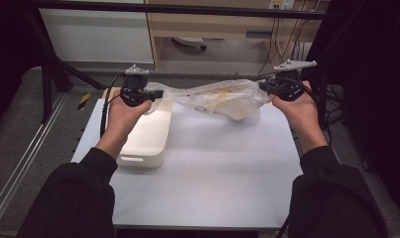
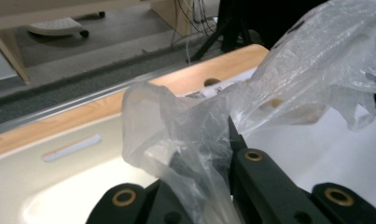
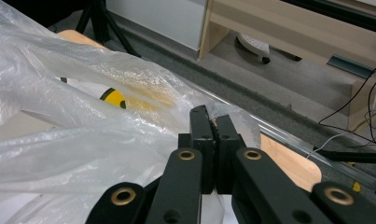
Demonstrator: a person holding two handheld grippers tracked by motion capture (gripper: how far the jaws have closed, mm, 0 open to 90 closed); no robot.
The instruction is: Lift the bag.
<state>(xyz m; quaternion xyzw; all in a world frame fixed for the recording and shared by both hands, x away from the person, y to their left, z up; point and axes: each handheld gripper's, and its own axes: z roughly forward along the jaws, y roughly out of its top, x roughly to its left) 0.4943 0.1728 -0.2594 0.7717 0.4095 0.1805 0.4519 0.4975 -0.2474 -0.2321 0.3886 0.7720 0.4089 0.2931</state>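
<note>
From the high view we hold a clear plastic bag [image 1: 217, 98] stretched above the far edge of the white table [image 1: 212, 168], the left gripper [image 1: 155, 93] clamped on one end and the right gripper [image 1: 263, 86] on the other; a cream tray [image 1: 145, 141] lies under our left hand [image 1: 120, 116]

In the left gripper view, film bunches between closed jaws above the tray

In the right gripper view, our jaws pinch the bag's edge

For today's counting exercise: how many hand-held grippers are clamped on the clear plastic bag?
2. The left hand-held gripper pinches the plastic bag's left end above the white tub; the right hand-held gripper pinches its right end. None seems hidden.
</note>
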